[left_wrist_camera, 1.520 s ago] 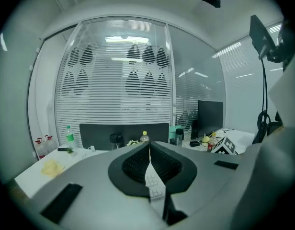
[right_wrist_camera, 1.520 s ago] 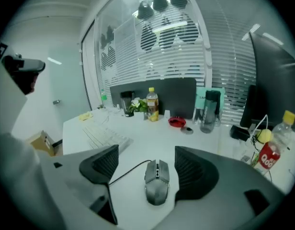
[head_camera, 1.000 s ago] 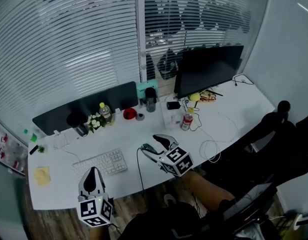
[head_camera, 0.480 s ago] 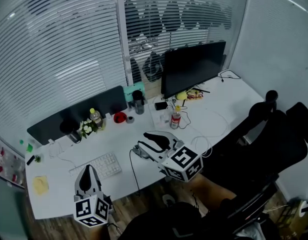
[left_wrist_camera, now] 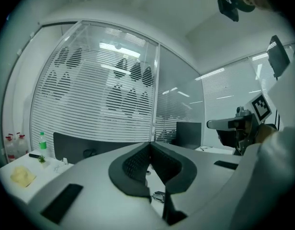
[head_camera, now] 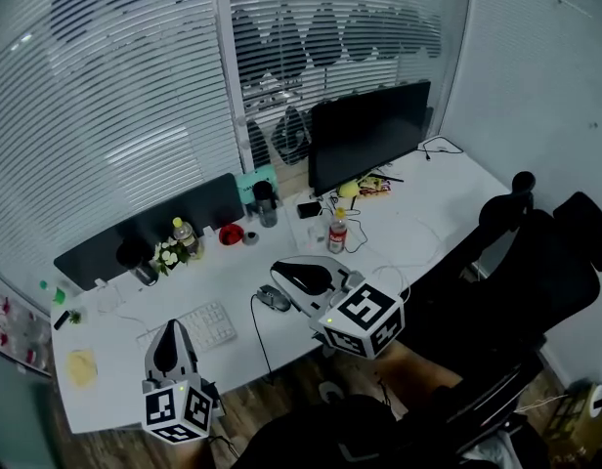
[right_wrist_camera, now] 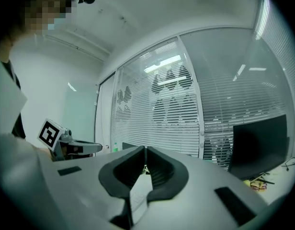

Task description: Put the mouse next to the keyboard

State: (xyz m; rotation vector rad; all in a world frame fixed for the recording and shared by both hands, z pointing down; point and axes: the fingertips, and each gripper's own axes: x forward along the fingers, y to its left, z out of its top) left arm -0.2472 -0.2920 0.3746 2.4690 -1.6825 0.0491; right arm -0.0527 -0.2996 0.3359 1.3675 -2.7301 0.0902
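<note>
A dark mouse (head_camera: 273, 298) lies on the white desk (head_camera: 418, 225), its cable running off the front edge. It sits just right of the white keyboard (head_camera: 205, 323). My right gripper (head_camera: 283, 270) hovers above and slightly right of the mouse, apart from it. Its jaws have just been closing and now meet with nothing between them (right_wrist_camera: 144, 150). My left gripper (head_camera: 171, 332) hangs at the desk's front edge below the keyboard, shut and empty (left_wrist_camera: 149, 145). Each gripper view shows the other gripper off to one side.
A black monitor (head_camera: 365, 135) stands at the back right. A red-labelled bottle (head_camera: 336, 231), a dark cup (head_camera: 267, 203), flowers (head_camera: 167, 255) and a black divider (head_camera: 145, 225) line the back. Loose cables (head_camera: 399, 272) lie right of the mouse. A black chair (head_camera: 536, 252) stands at the right.
My right gripper has lifted away from the mouse and its jaws have gone from wide open to shut. The mouse stays on the desk beside the keyboard. My left gripper rose slightly.
</note>
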